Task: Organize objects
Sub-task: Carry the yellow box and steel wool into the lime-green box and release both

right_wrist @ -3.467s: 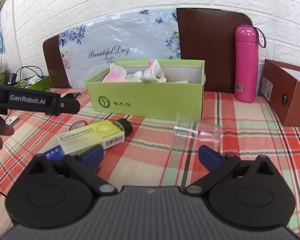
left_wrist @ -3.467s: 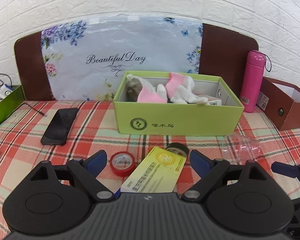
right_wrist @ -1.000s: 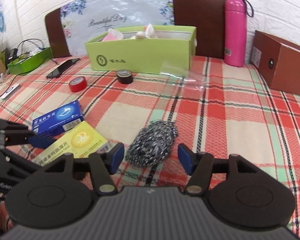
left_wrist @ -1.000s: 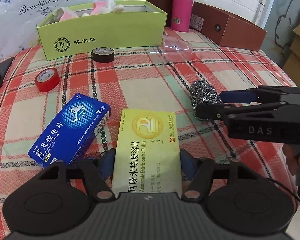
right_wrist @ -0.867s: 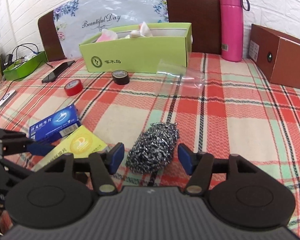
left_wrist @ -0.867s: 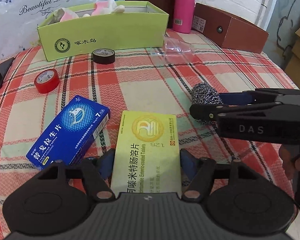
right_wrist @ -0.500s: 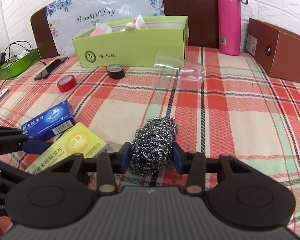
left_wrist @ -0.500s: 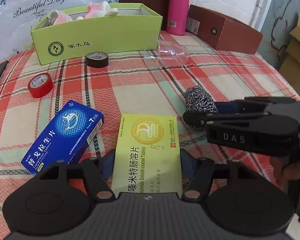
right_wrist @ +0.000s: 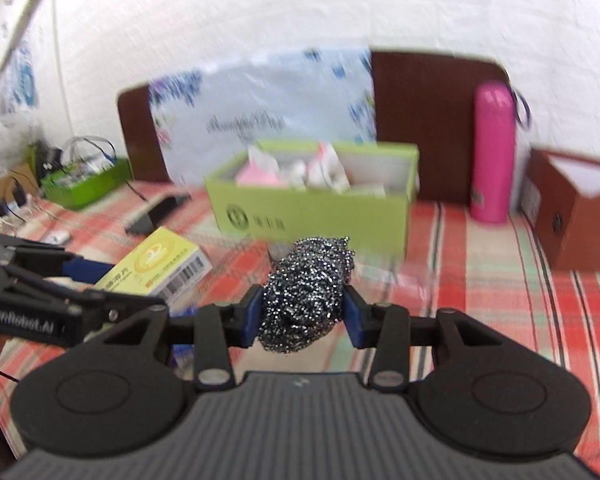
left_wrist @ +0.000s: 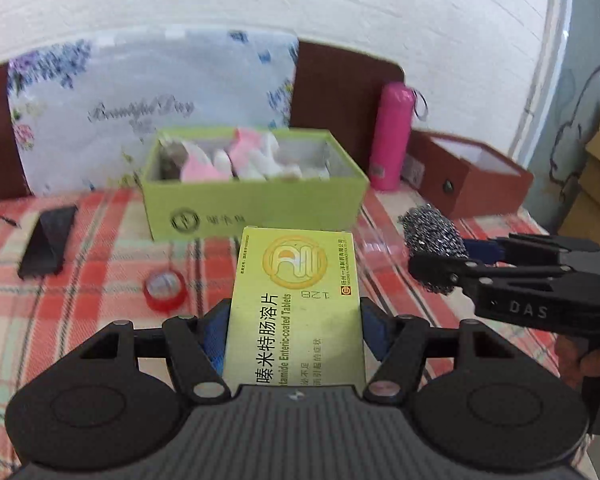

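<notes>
With the left gripper [left_wrist: 294, 330] clamped on the yellow tablet box [left_wrist: 296, 304] and the right gripper [right_wrist: 302, 312] squeezing the steel scourer [right_wrist: 306, 296], both loads hang lifted, and the next move is probably carrying them forward over the green box [left_wrist: 256, 208] ahead before letting go.

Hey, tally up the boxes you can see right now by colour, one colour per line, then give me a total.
Green: 2, the open green box with pink and white cloth items inside, and the small green box of cables at the far left.
Brown: 1, the open brown box.
Yellow: 1, the yellow tablet box gripped by the left gripper.
Total: 4
</notes>
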Motion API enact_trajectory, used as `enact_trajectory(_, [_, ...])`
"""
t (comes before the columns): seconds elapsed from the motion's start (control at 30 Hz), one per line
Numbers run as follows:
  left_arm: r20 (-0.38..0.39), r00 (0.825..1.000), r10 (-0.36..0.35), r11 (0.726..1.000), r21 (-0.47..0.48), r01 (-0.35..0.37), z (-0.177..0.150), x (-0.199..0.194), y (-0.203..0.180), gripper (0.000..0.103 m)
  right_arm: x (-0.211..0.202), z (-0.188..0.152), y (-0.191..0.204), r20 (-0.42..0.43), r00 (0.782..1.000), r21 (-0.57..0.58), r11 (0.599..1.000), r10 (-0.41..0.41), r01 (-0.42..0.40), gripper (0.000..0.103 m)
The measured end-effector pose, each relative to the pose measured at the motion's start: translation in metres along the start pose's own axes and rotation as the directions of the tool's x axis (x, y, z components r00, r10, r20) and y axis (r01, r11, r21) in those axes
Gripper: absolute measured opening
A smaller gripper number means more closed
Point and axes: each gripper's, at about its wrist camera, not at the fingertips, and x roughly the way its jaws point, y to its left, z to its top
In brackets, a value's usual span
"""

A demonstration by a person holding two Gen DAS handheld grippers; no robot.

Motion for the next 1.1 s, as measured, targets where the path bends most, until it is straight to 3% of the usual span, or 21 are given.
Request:
enact_trajectory(0.13, [0.06,0.998,0.031,0.999,-0.024,-0.03,0.029,0.003,0.014,0.069,0.011,0.029,0.003,0.038,0.999,-0.022,0.999,0.034,-0.034,0.041])
enact_trajectory(0.37, [0.087,0.993,0.074,0.995,-0.075,-0.068,0.076,0.038,0.038,0.069,0.051,0.066,0.012,0.045,0.998,-0.08,0.996,0.054,-0.05,0.041])
enact_trajectory(0.77, [0.047,0.992,0.113,0.981,-0.166,-0.104,0.133,0.119,0.082,0.069,0.142,0.107,0.003,0.019,0.998,-0.093,0.994,0.051,-0.049,0.041])
enact_trajectory(1.1, [0.0,0.992,0.124,0.976,-0.178,-0.122,0.153,0.17,0.109,0.069,0.217,0.111,-0.003,-0.047,0.997,-0.106,0.992,0.063,-0.067,0.041])
